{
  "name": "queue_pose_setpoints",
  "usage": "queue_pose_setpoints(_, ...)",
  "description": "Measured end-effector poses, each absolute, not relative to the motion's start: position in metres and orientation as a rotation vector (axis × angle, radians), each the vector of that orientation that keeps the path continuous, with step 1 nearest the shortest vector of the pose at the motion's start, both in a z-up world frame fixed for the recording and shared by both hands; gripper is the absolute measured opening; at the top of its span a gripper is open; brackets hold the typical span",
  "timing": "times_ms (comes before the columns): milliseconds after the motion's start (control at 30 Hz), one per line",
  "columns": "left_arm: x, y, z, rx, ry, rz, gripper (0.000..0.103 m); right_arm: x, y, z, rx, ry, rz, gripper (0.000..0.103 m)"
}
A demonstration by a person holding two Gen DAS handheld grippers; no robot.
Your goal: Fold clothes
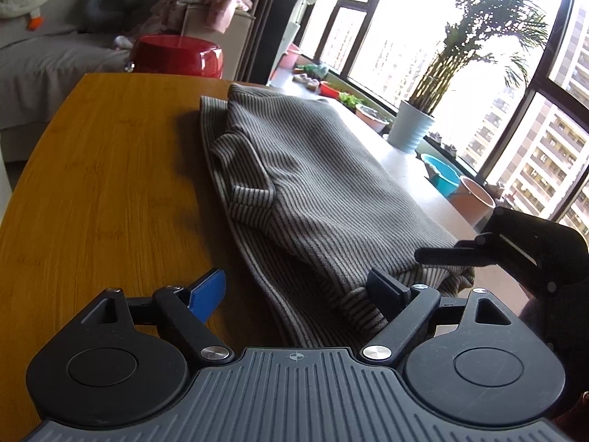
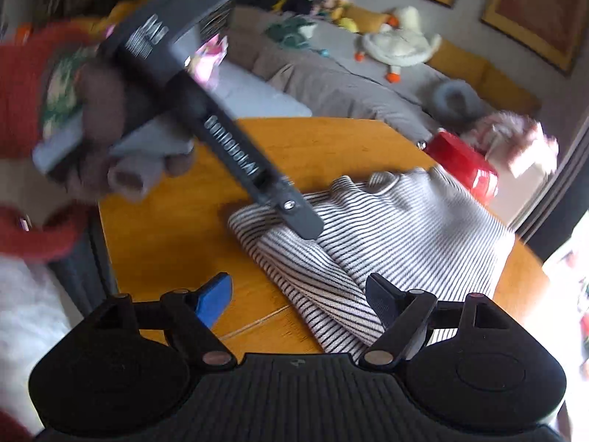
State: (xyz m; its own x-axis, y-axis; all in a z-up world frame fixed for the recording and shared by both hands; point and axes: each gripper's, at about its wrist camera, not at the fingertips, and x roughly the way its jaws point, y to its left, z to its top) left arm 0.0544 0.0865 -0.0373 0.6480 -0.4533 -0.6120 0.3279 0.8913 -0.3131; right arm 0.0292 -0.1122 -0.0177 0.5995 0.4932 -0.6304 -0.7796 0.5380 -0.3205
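A folded grey striped garment (image 1: 294, 176) lies on the wooden table (image 1: 103, 184), with a sleeve doubled over its top. My left gripper (image 1: 296, 294) is open at the garment's near corner. Its black finger (image 1: 386, 293) rests over the cloth edge and its blue pad (image 1: 208, 293) is above bare wood. My right gripper (image 2: 298, 302) is also open, low over the striped garment (image 2: 405, 228) from another side. In the left wrist view the right gripper (image 1: 438, 256) shows as a dark finger at the garment's right corner. The left gripper (image 2: 302, 221) reaches over the cloth in the right wrist view.
A hand (image 2: 121, 136) in a red sleeve (image 2: 18, 92) holds the left gripper. A red stool (image 1: 176, 55) stands beyond the table, with a grey sofa (image 2: 349, 81) behind it. A window ledge carries a white plant pot (image 1: 410, 127), a blue bowl (image 1: 441, 175) and a pink pot (image 1: 475, 199).
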Motion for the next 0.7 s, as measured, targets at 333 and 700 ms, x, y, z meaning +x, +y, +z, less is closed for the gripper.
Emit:
queue_pose_setpoints(333,0.031,0.1,-0.014,-0.044,0.637,-0.479,0.095,0.079,-0.129,-0.012,-0.23,0.695,0.729,0.049)
queue_pose_setpoints(700,0.025,0.069,-0.024,0.199,0.605,-0.562,0.096,0.109,-0.157,-0.013,0.024,0.792,0.761,0.049)
